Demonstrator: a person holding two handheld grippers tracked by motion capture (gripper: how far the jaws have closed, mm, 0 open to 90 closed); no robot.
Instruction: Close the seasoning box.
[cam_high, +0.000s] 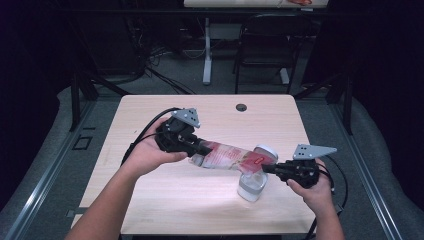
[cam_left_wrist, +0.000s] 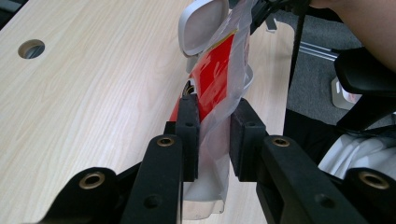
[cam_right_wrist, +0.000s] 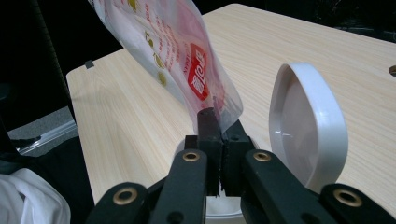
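A clear plastic pouch with red print hangs stretched between my two grippers above the table. My left gripper is shut on its left end; in the left gripper view the pouch runs between the pads. My right gripper is shut on the other end, pinching a corner of the pouch at the jaw tips. Under that end stands a clear container with its white hinged lid up. The lid stands just right of the right jaws.
The light wooden table has a round cable hole near its far edge. A black chair and a desk leg stand beyond it. Black cables trail from the left gripper across the table.
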